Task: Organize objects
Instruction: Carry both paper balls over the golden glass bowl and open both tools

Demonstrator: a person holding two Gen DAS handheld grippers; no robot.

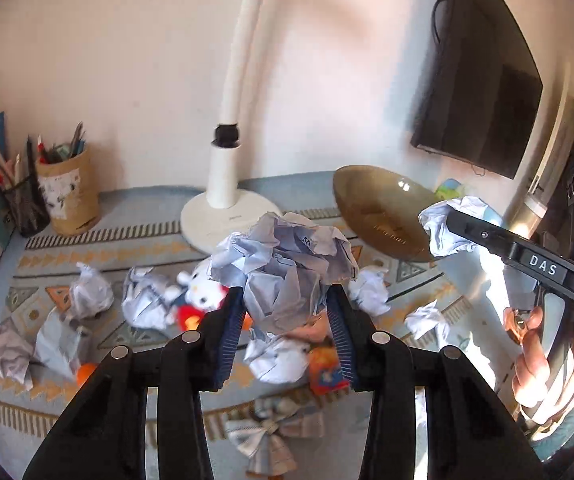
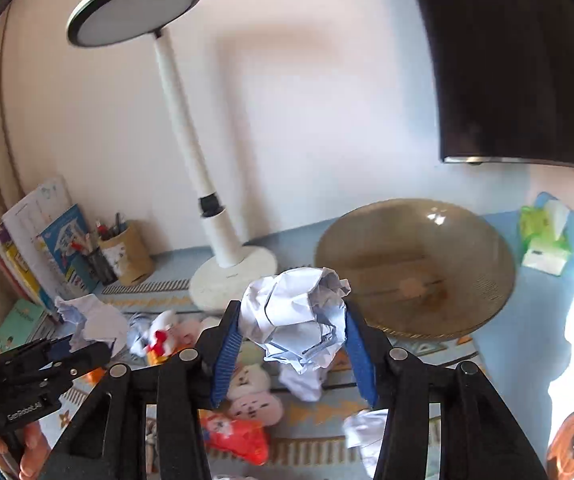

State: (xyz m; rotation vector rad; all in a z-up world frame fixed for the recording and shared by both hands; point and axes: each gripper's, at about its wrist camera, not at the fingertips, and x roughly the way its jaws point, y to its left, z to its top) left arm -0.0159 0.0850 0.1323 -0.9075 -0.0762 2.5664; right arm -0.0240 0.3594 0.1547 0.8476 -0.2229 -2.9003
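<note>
Patterned cloth on the table (image 2: 527,320) stays littered while 2 paper balls ride clamped, 1 (image 1: 283,268) in the left gripper (image 1: 287,320), 1 (image 2: 299,320) in the right gripper (image 2: 293,344), and either springy wad could slip out short of the brown bowl (image 2: 415,268) by the back edge

Two crumpled paper balls (image 1: 283,264) (image 2: 299,316) held aloft; others, perhaps six, litter the mat.
</note>
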